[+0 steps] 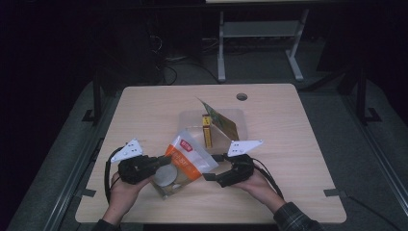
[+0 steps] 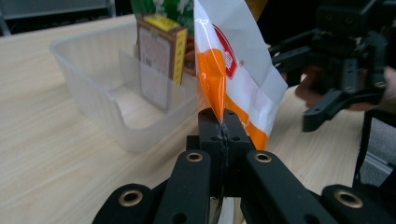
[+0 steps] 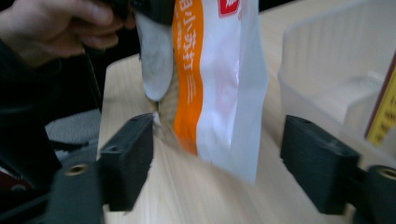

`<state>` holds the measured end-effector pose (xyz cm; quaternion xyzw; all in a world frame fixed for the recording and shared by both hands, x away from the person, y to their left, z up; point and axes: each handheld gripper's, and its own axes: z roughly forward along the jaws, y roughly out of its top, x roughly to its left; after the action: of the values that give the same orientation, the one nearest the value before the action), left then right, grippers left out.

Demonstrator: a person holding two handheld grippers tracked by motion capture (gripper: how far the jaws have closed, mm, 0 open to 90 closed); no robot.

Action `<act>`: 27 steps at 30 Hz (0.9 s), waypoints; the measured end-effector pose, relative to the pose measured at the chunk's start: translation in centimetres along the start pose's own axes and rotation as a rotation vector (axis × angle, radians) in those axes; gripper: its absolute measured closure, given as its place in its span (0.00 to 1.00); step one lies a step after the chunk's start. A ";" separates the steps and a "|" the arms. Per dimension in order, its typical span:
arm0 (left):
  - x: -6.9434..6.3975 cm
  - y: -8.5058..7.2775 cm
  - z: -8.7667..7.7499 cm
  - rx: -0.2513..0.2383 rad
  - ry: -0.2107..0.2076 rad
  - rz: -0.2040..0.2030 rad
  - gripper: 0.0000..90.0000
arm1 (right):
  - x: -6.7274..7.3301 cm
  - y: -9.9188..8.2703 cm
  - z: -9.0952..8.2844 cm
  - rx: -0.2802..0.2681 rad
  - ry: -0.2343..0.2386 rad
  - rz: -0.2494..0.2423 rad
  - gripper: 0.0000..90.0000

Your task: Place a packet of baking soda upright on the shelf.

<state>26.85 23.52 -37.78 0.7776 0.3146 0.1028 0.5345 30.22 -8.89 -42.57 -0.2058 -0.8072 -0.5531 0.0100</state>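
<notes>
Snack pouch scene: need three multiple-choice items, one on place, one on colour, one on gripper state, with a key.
1. Where does the yellow box stand?
A. inside the clear plastic bin
B. on the bare table beside the hole
C. between the right gripper's jaws

2. Which colours mark the snack pouch?
A. blue and black
B. orange and white
C. all green

3. How is the left gripper?
A. open, off the pouch
B. open around the bin wall
C. shut on the pouch edge

Key: 1 A, the box stands upright within the bin walls in the left gripper view. 2 B, an orange band on white film. 3 C, its jaws meet on the pouch edge, while the right gripper stands open around the pouch.
</notes>
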 end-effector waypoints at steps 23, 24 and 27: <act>-0.1 0.4 -0.4 -0.070 -0.008 -0.017 0.99 | 0.1 1.8 1.9 -0.092 0.175 0.018 1.00; 0.0 0.3 -0.4 -0.066 -0.003 -0.013 0.99 | 0.3 2.0 1.8 -0.092 0.189 0.012 1.00; -0.1 0.1 0.1 -0.054 0.011 0.002 0.99 | 0.9 2.7 1.6 -0.087 0.202 -0.034 1.00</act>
<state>26.86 23.41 -37.71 0.7626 0.3141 0.1160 0.5535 30.66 -6.28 -40.56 -0.1356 -0.7808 -0.6055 0.0729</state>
